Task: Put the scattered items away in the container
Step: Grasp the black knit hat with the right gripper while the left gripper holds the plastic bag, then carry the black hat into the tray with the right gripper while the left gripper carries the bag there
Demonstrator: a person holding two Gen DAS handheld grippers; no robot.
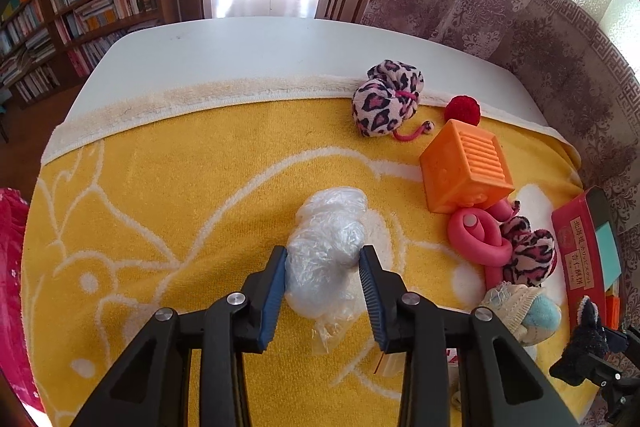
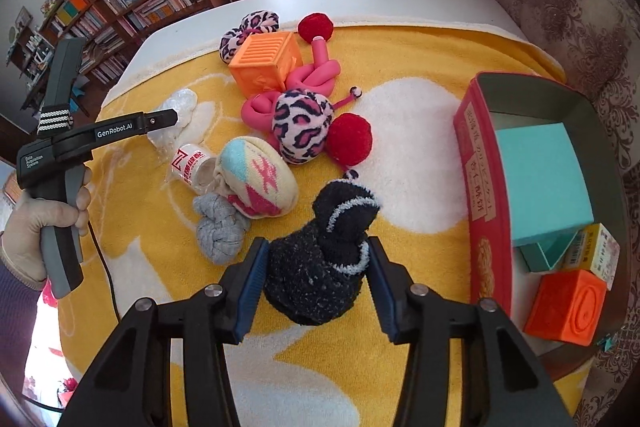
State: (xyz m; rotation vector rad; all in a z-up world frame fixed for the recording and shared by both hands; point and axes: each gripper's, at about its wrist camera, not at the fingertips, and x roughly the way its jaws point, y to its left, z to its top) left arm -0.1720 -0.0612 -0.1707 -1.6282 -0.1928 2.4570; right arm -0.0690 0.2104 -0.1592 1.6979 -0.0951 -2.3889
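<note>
My left gripper [image 1: 324, 254] is shut on a crumpled clear plastic bag [image 1: 328, 227] lying on the yellow towel [image 1: 180, 187]; both blue pads press its sides. In the right wrist view, my right gripper [image 2: 317, 243] is shut on a black fuzzy sock bundle [image 2: 320, 267], with a pad against each flank. The red tin container [image 2: 482, 187] stands just right of that sock, open at the top. It holds a teal box [image 2: 544, 179], an orange cube [image 2: 564, 311] and a small carton [image 2: 592, 251].
Scattered on the towel are an orange cube [image 2: 264, 63], a pink knotted tube [image 2: 316, 75], leopard-print bundles [image 2: 300, 123], red pompoms [image 2: 352, 139], a pastel sock ball [image 2: 260, 179], a grey sock knot [image 2: 220, 231] and a small jar [image 2: 192, 167]. A gloved hand [image 2: 24, 227] holds the left gripper's handle.
</note>
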